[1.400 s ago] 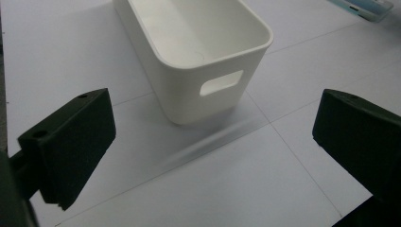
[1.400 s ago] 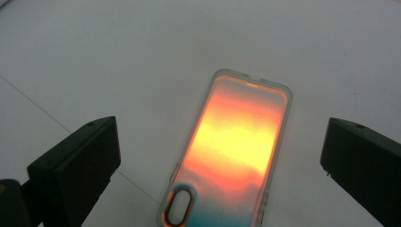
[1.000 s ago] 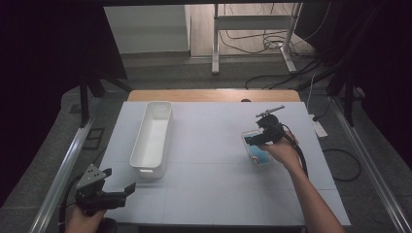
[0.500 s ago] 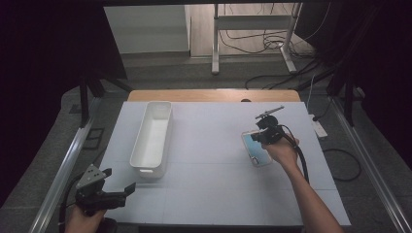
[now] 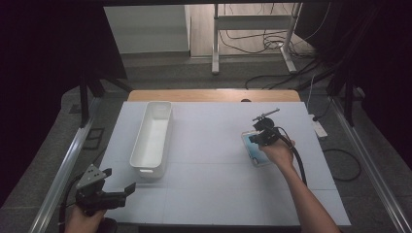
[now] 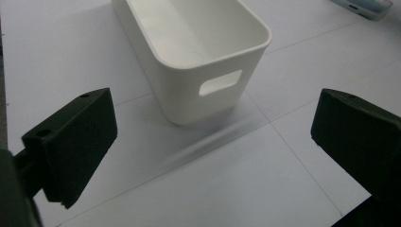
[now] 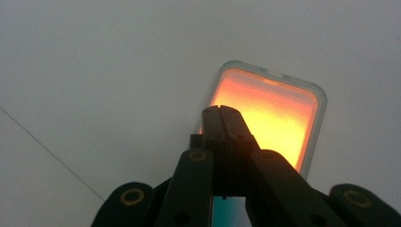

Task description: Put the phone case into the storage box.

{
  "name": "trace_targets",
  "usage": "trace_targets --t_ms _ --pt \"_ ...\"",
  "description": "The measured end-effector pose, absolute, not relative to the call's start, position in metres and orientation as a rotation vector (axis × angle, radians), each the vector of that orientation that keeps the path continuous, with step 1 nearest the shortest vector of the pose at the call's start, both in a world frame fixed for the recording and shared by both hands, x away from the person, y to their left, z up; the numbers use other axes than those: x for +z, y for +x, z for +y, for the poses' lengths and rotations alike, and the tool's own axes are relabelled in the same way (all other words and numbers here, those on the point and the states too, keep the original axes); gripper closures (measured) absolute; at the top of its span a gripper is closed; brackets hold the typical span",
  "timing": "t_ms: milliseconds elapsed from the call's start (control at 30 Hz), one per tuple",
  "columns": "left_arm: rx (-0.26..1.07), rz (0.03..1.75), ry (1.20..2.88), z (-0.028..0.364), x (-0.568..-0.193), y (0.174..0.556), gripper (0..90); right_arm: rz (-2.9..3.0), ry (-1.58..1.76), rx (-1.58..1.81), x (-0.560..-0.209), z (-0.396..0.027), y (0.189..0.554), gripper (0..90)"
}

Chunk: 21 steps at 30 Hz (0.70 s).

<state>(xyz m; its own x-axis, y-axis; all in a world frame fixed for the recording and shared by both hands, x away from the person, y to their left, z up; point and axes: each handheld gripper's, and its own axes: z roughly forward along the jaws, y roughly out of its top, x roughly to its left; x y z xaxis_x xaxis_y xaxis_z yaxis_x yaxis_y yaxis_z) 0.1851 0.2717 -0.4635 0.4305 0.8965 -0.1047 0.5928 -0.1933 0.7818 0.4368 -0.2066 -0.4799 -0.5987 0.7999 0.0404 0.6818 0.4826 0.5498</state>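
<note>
a white table (image 5: 214,160) with faint grid lines spans the middle of the frame. a long white bin (image 5: 151,137) lies left of centre, a phone (image 5: 256,148) in a clear case right of centre, well apart from it.

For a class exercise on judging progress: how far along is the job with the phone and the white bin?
Done: nothing yet; the white bin is empty. In hand: the right gripper, fingers shut together, sits over the phone, which lies flat on the table; no grip on it is visible. The left gripper is open near the bin. Left, probably: grasping the phone and carrying it to the bin.
</note>
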Motion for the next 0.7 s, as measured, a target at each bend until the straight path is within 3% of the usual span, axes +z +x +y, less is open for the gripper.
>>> trace_targets --t_ms 700 --pt "0.491 1.259 1.904 0.271 -0.464 0.185 2.4 2.51 1.292 0.696 -0.503 -0.2 0.444 89.7"
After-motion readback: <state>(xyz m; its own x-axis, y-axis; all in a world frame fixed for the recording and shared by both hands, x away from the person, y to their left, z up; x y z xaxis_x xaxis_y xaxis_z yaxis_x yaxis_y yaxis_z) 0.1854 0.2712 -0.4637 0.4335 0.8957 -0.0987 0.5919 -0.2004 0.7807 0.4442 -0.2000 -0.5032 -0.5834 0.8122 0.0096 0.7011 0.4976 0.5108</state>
